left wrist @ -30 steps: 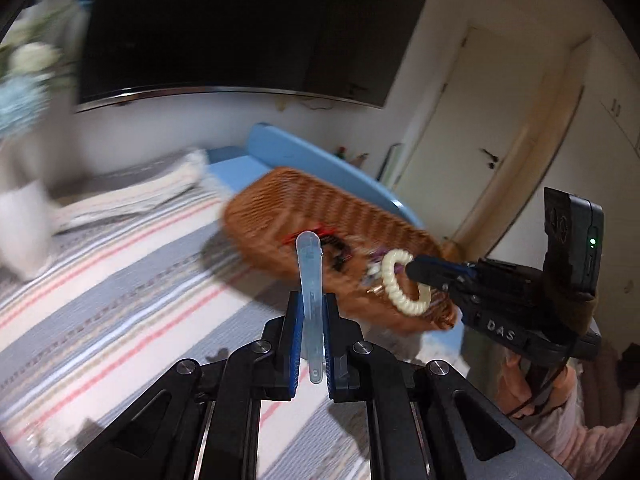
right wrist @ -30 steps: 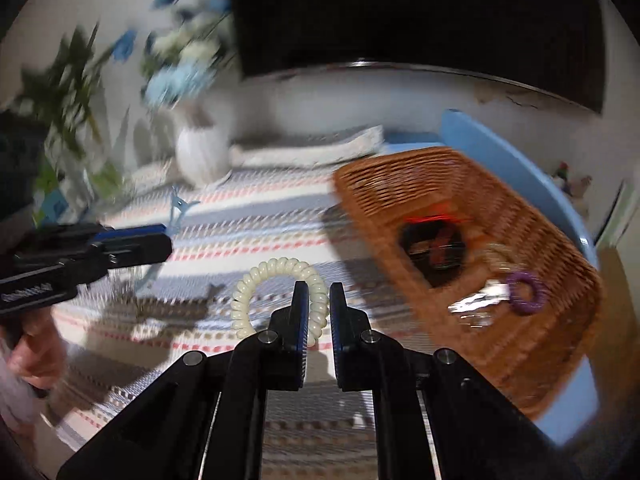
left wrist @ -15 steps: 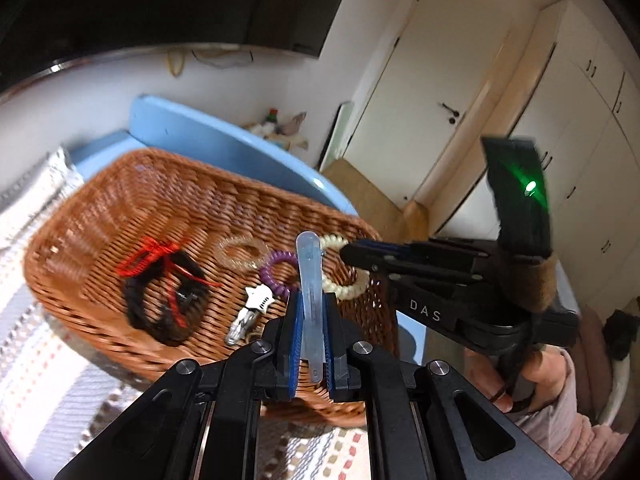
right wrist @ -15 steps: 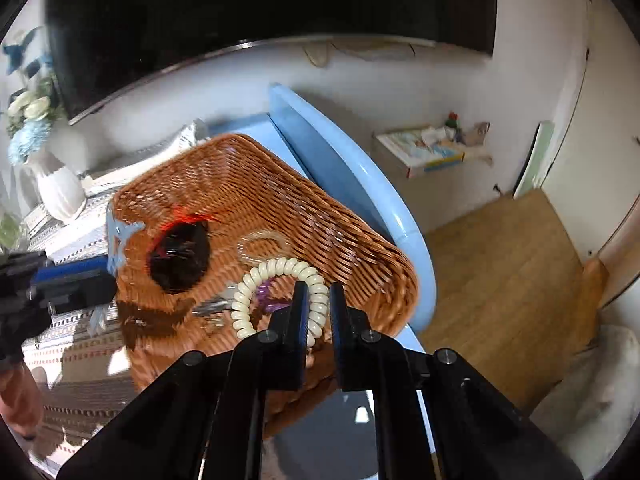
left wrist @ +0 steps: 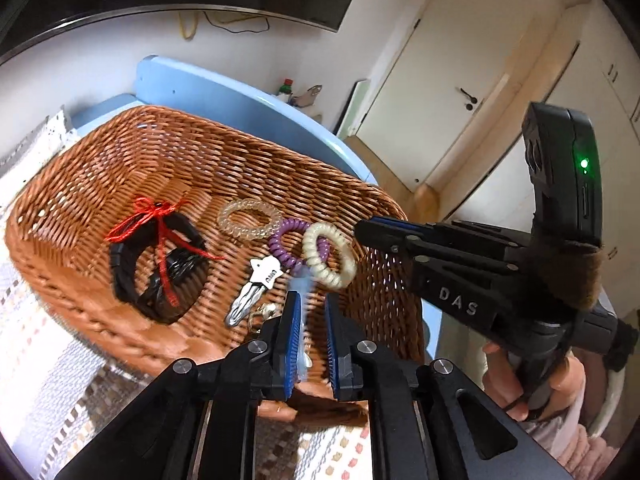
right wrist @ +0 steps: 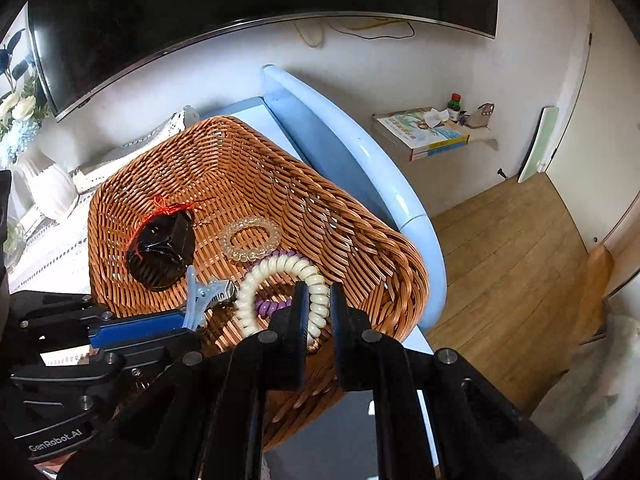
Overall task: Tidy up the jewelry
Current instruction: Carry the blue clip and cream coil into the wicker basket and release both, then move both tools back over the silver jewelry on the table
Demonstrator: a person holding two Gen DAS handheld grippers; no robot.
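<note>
A brown wicker basket (left wrist: 240,152) (right wrist: 400,248) lies below both grippers. In it are a black band tied with red thread (left wrist: 156,264) (right wrist: 160,252), a clear spiral tie (left wrist: 248,218) (right wrist: 250,240), a purple spiral tie (left wrist: 286,244) (right wrist: 272,306) and a silver star clip (left wrist: 256,284). My left gripper (left wrist: 312,300) (right wrist: 188,324) is opening. A pale blue hair clip (left wrist: 300,292) (right wrist: 194,300) sits blurred and loose between its parted jaws. My right gripper (right wrist: 318,292) (left wrist: 360,232) is shut on a cream spiral tie (right wrist: 280,280) (left wrist: 328,256) that hangs over the basket's near right corner.
The basket rests on a striped cloth (left wrist: 48,360) beside a raised blue edge (right wrist: 344,144). A white vase of flowers (right wrist: 52,192) stands at the far left. Beyond the blue edge are a wall shelf with books (right wrist: 424,132) and wooden floor (right wrist: 500,248). A hand (left wrist: 512,368) holds the right gripper.
Both grippers swung from above the striped cloth to over the basket, then held still. The left jaws have parted, and the blue clip has slid lower and is blurred.
</note>
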